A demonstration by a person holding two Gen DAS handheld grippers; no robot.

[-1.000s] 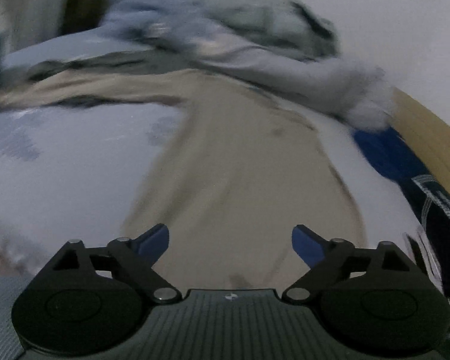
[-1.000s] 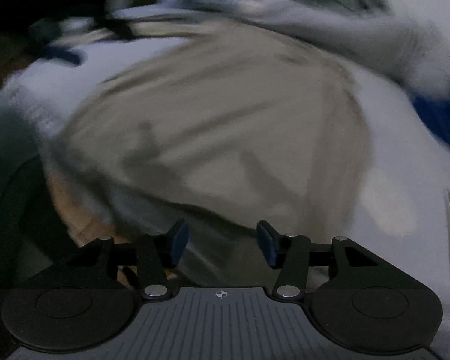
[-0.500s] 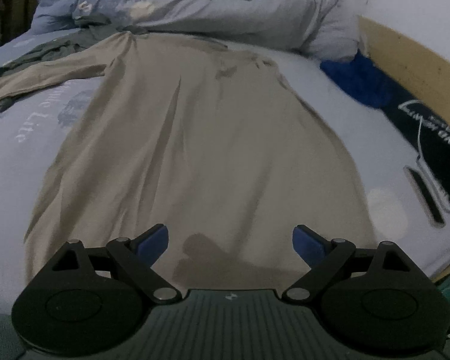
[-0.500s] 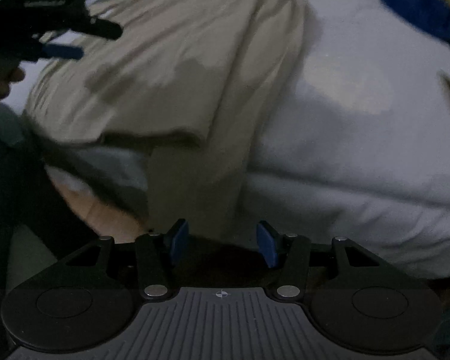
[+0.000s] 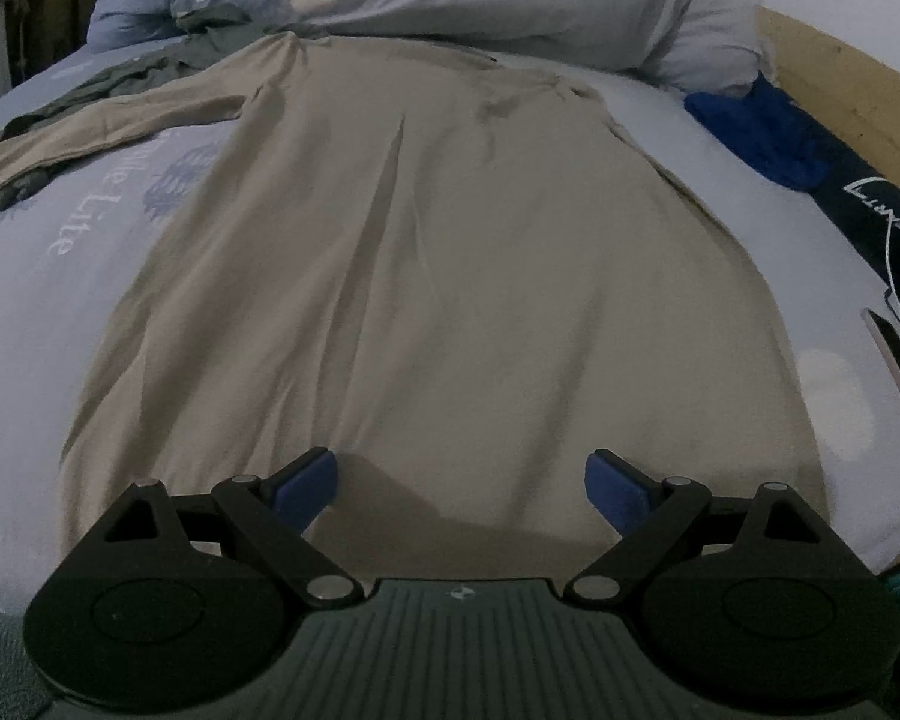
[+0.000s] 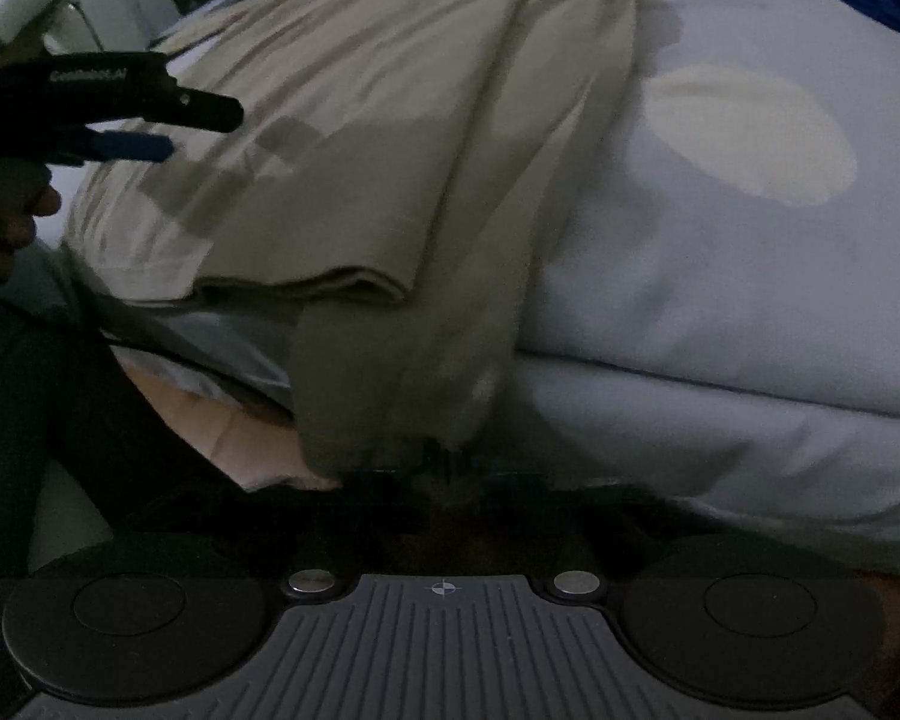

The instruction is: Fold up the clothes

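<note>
A beige long-sleeved shirt [image 5: 450,270] lies spread flat on the pale bed sheet [image 5: 60,300], with one sleeve [image 5: 120,120] stretched out to the left. My left gripper [image 5: 462,489] hovers open over the shirt's near hem, holding nothing. In the right wrist view the shirt [image 6: 360,120] reaches the bed's edge and its other sleeve [image 6: 402,360] hangs down over the side. The sleeve's end runs into my right gripper [image 6: 444,468], whose fingers sit closed together in dark blur around the cuff. A hand [image 6: 6,222] holds the left gripper [image 6: 120,120] at the far left.
A bunched blue-grey duvet [image 5: 450,0] lies along the far side of the bed. An olive garment [image 5: 120,78] lies behind the left sleeve. A blue cloth [image 5: 762,126], a dark printed item [image 5: 882,210] and a wooden board [image 5: 840,72] lie on the right.
The left gripper has drawn back and steadied over the hem. The right gripper dropped to the bed's edge and its pads, apart half a second ago, have closed on the hanging sleeve.
</note>
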